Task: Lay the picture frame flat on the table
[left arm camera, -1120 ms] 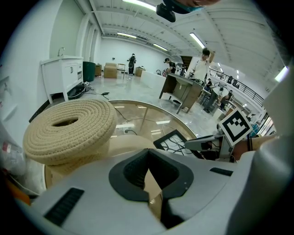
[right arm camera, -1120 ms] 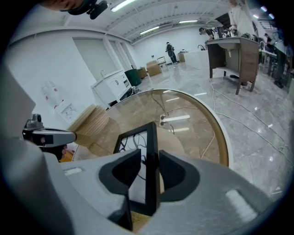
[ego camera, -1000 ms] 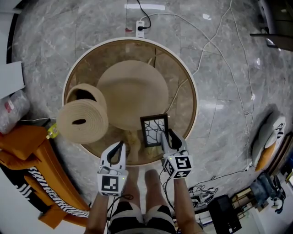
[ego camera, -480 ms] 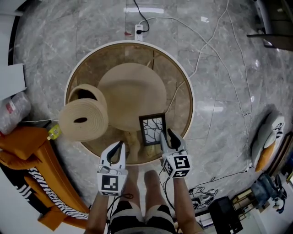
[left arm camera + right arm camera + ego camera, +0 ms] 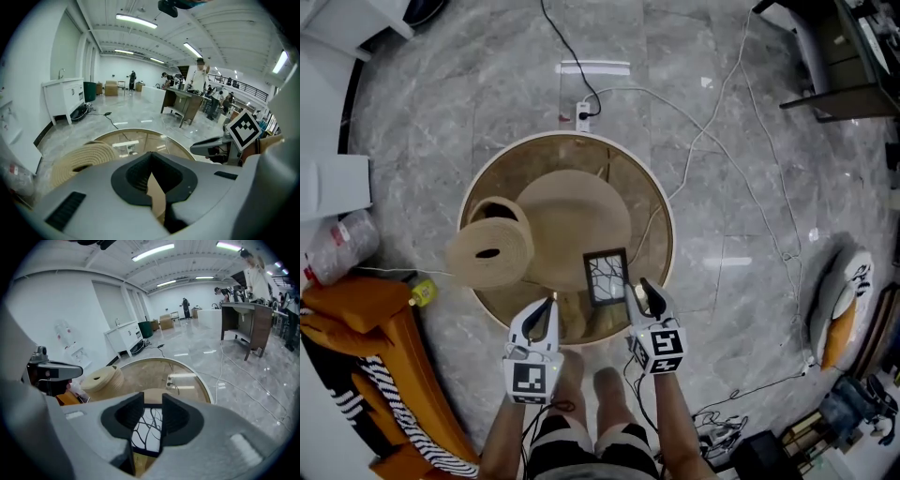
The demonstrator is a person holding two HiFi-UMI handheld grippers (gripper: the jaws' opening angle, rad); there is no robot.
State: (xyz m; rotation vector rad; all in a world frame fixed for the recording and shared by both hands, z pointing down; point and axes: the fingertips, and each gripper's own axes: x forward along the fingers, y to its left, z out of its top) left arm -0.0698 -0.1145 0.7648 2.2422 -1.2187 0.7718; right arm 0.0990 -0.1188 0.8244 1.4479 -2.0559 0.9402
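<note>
Two grippers hover at the near rim of the round glass table (image 5: 657,211). The left gripper (image 5: 150,158) is clenched on nothing. The right gripper (image 5: 153,404) is released, its jaws apart, and the picture frame (image 5: 606,277) shows through the gap, lying face up on the table just ahead. Beyond it rests a straw hat (image 5: 572,211), with a woven roll (image 5: 487,253) to its left. Farther off, a power strip (image 5: 583,114) sits on the marble floor (image 5: 750,141).
</note>
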